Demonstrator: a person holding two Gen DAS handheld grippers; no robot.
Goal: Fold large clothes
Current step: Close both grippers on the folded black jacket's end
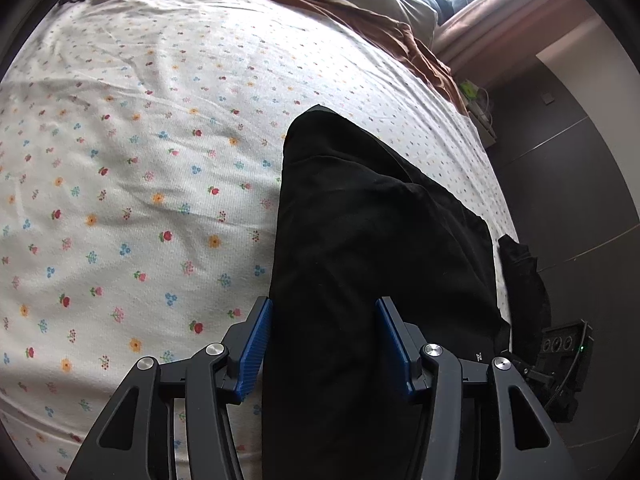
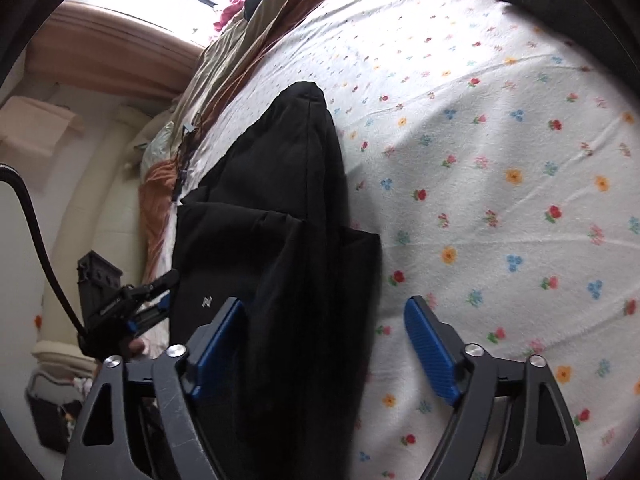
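The left hand-held gripper [image 1: 324, 344] stands partly open over the near end of the black garment [image 1: 372, 240]; its blue ribbed pads [image 1: 256, 348] flank the cloth on either side, and whether they press on it cannot be told. The right hand-held gripper [image 2: 324, 344] has its jaws spread wide, pressing on nothing: one blue pad [image 2: 218, 344] sits over the dark cloth, the other [image 2: 432, 352] over bare sheet. In the right wrist view the left tool shows at the near left edge of the bed, beside the garment.

The black garment [image 2: 280, 208] lies folded into a long, narrow strip on the bed, running from the near edge toward the middle and tapering to a blunt point at its far end. It is soft, matte cloth with shallow creases and overlapped layers, and a small pale mark near the near end.

The sheet [image 1: 140, 160] is white, finely textured, printed with small flowers and lightly wrinkled. A crumpled brown and beige blanket [image 1: 360, 12] lies along the far edge. Another dark cloth [image 2: 560, 0] lies at the far right corner in the right wrist view. Wide open sheet lies beside the strip.
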